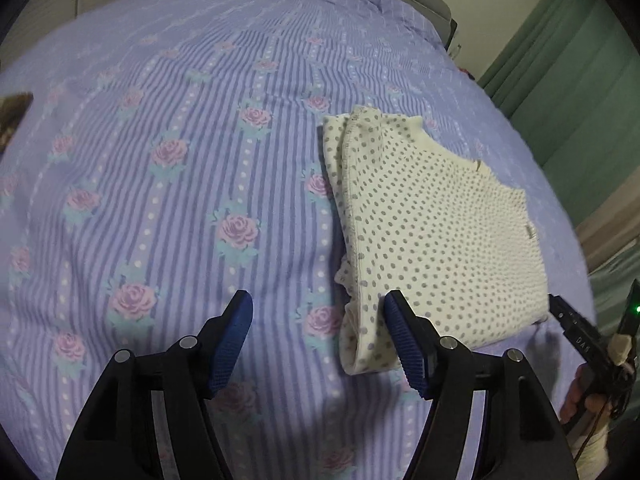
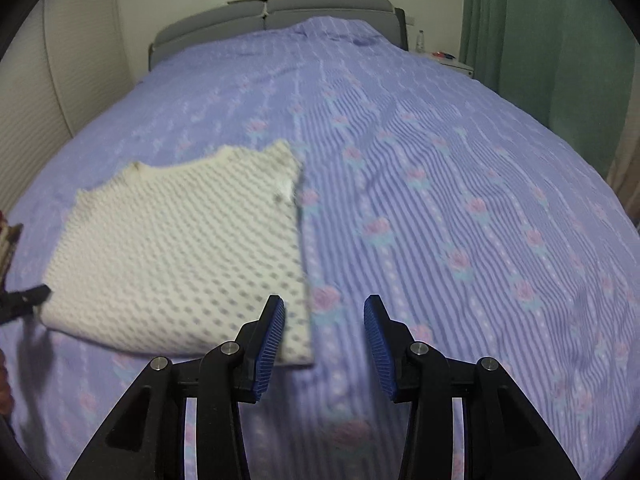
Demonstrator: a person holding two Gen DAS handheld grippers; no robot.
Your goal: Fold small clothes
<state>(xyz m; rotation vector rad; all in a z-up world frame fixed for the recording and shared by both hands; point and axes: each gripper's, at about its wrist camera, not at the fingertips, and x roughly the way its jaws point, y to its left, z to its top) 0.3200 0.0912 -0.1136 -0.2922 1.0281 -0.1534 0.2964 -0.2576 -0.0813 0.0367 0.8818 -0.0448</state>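
Observation:
A folded white garment with grey dots [image 1: 436,232] lies flat on the lilac rose-print bedspread [image 1: 180,184]. In the left wrist view my left gripper [image 1: 319,300] hovers at the garment's near left corner. Its jaws are apart, the corner shows between the blue pads [image 1: 234,344], and neither pad presses on it. My right gripper [image 2: 324,302] is open at the garment's [image 2: 176,248] near right corner, with only its left pad [image 2: 272,344] overlapping the cloth. Each gripper's black tip shows at the other view's edge: the right gripper [image 1: 576,332] and the left gripper [image 2: 24,300].
A grey headboard [image 2: 280,12] closes the far end of the bed. Green curtains [image 2: 540,40] hang on the right, beside a nightstand [image 2: 452,62] with a bottle. A brown object [image 1: 12,116] lies at the bed's left edge. A hand [image 1: 588,400] holds the right gripper.

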